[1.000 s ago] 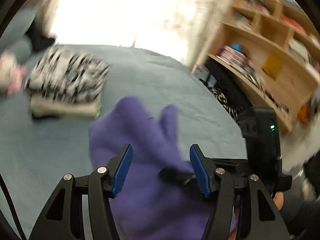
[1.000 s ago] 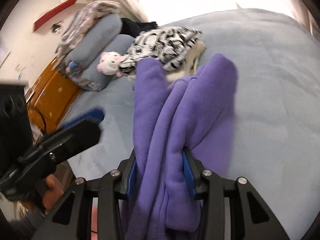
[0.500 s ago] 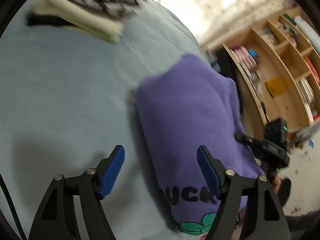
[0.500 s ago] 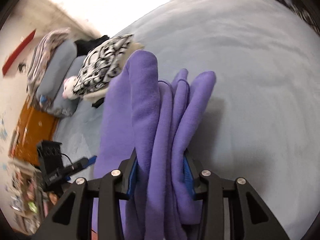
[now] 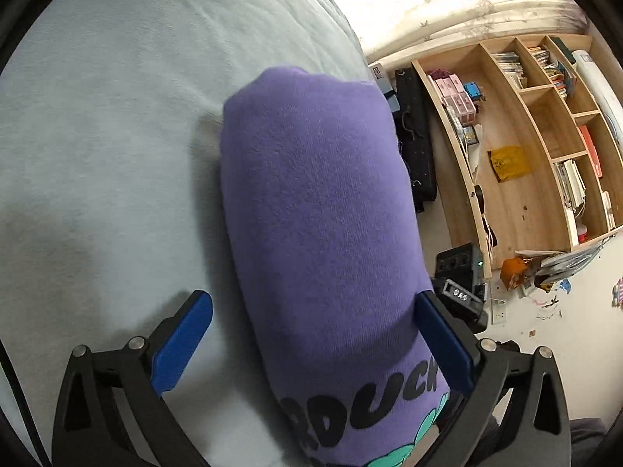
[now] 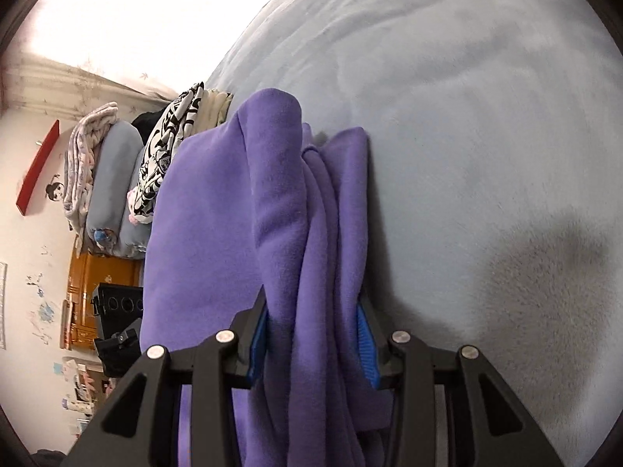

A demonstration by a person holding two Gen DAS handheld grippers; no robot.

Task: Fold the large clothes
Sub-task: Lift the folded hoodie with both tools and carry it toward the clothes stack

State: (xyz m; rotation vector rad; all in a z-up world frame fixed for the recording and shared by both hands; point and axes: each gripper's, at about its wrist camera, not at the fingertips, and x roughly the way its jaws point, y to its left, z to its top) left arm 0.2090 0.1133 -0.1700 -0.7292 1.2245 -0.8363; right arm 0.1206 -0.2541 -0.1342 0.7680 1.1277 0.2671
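Pale blue bedding (image 5: 117, 124) now lies under the folded purple sweatshirt (image 5: 319, 210), which dangled a second ago. Only the left view shows its black lettering (partly cut off). Left gripper (image 5: 311, 334) has just spread wide — pads astride it; right gripper (image 6: 313, 334) pinches bunched folds.

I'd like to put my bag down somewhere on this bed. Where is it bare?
Bare blanket spreads wide on the side of the purple sweatshirt away from the bookshelf. It is crowded near the folded clothes stack and pillows.
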